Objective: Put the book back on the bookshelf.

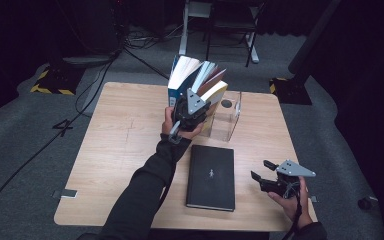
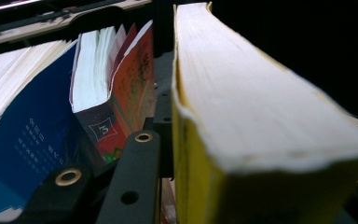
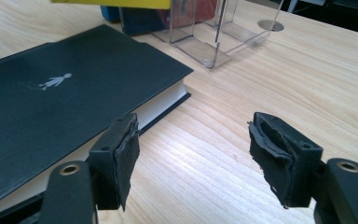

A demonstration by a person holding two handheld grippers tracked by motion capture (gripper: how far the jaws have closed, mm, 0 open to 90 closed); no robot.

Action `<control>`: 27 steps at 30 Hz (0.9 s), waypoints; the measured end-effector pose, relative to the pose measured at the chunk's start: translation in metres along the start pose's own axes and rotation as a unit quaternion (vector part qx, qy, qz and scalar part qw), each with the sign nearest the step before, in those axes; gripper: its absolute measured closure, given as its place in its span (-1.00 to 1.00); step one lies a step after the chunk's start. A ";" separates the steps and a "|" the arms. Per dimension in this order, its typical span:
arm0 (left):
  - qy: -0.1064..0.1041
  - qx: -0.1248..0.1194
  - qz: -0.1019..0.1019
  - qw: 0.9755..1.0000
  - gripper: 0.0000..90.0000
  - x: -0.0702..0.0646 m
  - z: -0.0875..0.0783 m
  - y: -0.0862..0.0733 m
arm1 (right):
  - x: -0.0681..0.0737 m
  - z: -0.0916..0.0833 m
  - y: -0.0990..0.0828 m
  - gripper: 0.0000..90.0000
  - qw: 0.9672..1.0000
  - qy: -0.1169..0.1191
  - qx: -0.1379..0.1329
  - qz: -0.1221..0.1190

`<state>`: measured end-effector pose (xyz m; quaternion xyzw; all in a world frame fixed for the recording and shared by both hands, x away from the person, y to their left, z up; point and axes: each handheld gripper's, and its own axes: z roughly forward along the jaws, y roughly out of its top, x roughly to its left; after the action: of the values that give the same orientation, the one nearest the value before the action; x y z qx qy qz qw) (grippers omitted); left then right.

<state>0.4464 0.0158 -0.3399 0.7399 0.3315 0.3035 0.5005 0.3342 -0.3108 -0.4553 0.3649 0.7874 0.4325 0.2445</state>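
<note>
The table [image 1: 120,150] is light wood. A black book [image 1: 211,177] lies flat on it, just beside the right gripper [image 3: 193,156], with its page edge next to one black finger [image 3: 123,158]. The right fingers are spread wide apart, with bare table between them. Past those fingers stands a clear box [image 3: 214,32]. The left gripper [image 1: 190,111] is up at a row of standing books and its fingers pinch the yellow book [image 2: 242,140]. A blue book [image 2: 23,135] and a red book [image 2: 130,88] lean just beside those fingers. The yellow book stands next to the clear box.
</note>
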 end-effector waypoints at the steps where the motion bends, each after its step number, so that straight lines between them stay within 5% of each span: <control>1: 0.004 0.001 0.000 1.000 0.66 0.000 0.004 0.001 | 0.001 0.000 0.000 -0.26 1.000 0.002 0.000 -0.003; 14: 0.053 0.003 -0.016 0.998 0.66 -0.007 0.051 0.007 | 0.009 0.005 0.000 -0.26 1.000 0.018 0.006 -0.015; 19: 0.068 -0.004 -0.039 0.997 0.66 -0.010 0.062 0.007 | 0.008 0.008 -0.002 -0.26 1.000 0.018 0.014 -0.017; 27: 0.084 -0.042 -0.072 0.993 0.66 -0.013 0.070 0.000 | 0.008 0.009 -0.003 -0.26 0.999 0.020 0.019 -0.019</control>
<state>0.4932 -0.0322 -0.3639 0.6640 0.4120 0.3417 0.5221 0.3348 -0.3006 -0.4628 0.3460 0.8066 0.4204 0.2300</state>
